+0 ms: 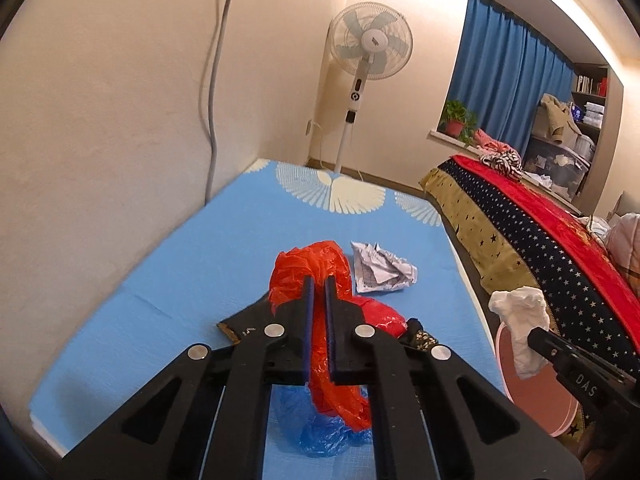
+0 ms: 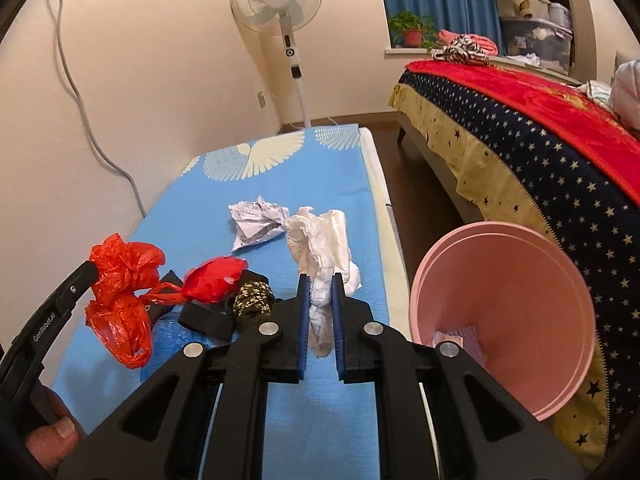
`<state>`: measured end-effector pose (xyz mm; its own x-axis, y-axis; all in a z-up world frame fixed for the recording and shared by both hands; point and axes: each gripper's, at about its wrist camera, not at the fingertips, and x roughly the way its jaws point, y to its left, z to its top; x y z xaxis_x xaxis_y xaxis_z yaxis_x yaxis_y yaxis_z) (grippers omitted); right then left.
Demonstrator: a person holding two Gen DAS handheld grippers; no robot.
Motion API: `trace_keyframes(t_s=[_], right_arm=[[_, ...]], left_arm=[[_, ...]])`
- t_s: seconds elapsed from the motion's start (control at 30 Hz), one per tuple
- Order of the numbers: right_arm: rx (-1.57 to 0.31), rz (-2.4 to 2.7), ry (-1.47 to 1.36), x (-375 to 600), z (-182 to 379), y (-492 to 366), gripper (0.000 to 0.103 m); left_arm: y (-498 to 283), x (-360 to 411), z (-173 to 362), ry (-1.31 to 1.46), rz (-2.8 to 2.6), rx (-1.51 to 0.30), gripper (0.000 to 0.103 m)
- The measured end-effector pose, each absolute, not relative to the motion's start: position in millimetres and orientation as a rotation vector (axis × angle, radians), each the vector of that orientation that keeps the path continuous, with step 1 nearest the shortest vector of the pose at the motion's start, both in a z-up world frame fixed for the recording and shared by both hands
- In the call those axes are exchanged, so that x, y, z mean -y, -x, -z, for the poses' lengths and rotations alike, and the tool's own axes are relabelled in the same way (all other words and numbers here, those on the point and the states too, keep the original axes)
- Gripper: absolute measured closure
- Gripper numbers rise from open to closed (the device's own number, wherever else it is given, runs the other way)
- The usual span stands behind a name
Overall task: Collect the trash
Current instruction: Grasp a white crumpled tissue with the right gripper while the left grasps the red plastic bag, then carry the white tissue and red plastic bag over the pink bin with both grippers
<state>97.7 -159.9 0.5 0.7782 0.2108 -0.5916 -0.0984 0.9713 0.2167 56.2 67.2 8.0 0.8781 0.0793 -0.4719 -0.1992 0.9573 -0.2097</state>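
Note:
My left gripper [image 1: 319, 280] is shut on a red plastic bag [image 1: 308, 268] and holds it above the blue mat [image 1: 180, 280]; the bag also shows in the right wrist view [image 2: 124, 280]. My right gripper [image 2: 321, 278] is shut on a crumpled white tissue [image 2: 324, 248], which also shows in the left wrist view [image 1: 520, 320]. A crumpled printed paper [image 2: 258, 222] lies on the mat ahead. A pink bin [image 2: 512, 312] stands to the right of the mat, tilted toward me, with some trash at its bottom.
A blue plastic bag [image 1: 324, 432] lies under the red one. A black band with a patterned knot [image 2: 252, 300] lies on the mat. A bed with a starred cover [image 2: 520, 140] is at the right. A standing fan [image 2: 280, 8] is at the back.

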Motion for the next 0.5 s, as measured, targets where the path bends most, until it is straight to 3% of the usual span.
trace_keyframes(t_s=[0.5], right_arm=[[-0.603,-0.147,-0.184,178.8,-20.4,-67.7,0.092]], left_arm=[[-25.1,-53.2,-41.4,0.173,-0.131,-0.367,0.098]])
